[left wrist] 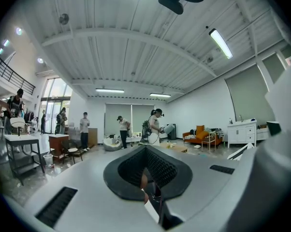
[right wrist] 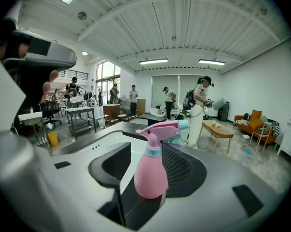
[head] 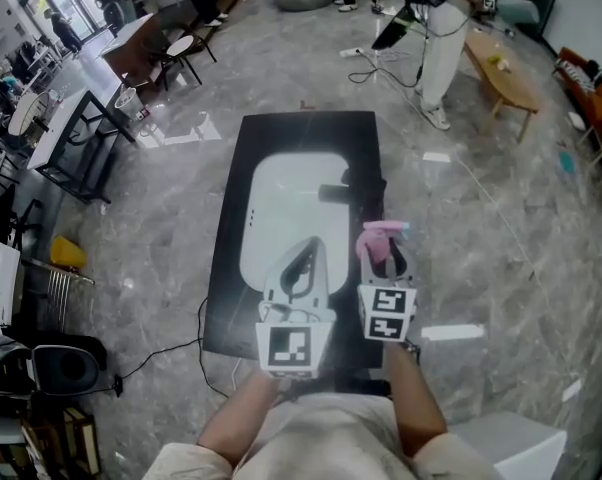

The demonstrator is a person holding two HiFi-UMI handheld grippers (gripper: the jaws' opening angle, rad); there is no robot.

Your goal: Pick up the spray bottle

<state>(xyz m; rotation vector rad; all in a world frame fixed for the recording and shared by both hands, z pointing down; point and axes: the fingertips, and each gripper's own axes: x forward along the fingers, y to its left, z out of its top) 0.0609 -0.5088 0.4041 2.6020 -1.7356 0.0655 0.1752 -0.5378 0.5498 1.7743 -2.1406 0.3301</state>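
A pink spray bottle (head: 381, 231) with a pale blue nozzle stands upright on the black table (head: 231, 268), just right of the white basin (head: 286, 208). My right gripper (head: 381, 254) is open around it. In the right gripper view the bottle (right wrist: 149, 173) fills the middle between the jaws of the right gripper (right wrist: 150, 151). A gap shows at the left pad (right wrist: 109, 166), and the bottle sits close against the right pad (right wrist: 181, 166). My left gripper (head: 307, 244) hovers over the basin's near end with its jaws together, and it (left wrist: 146, 149) holds nothing that I can see.
A dark object (head: 336, 193) lies at the basin's right rim. A person (head: 436, 38) stands beyond the table, by a wooden bench (head: 501, 68). Desks and chairs (head: 76, 128) line the left. A cable (head: 171, 353) runs across the floor near the table's front left corner.
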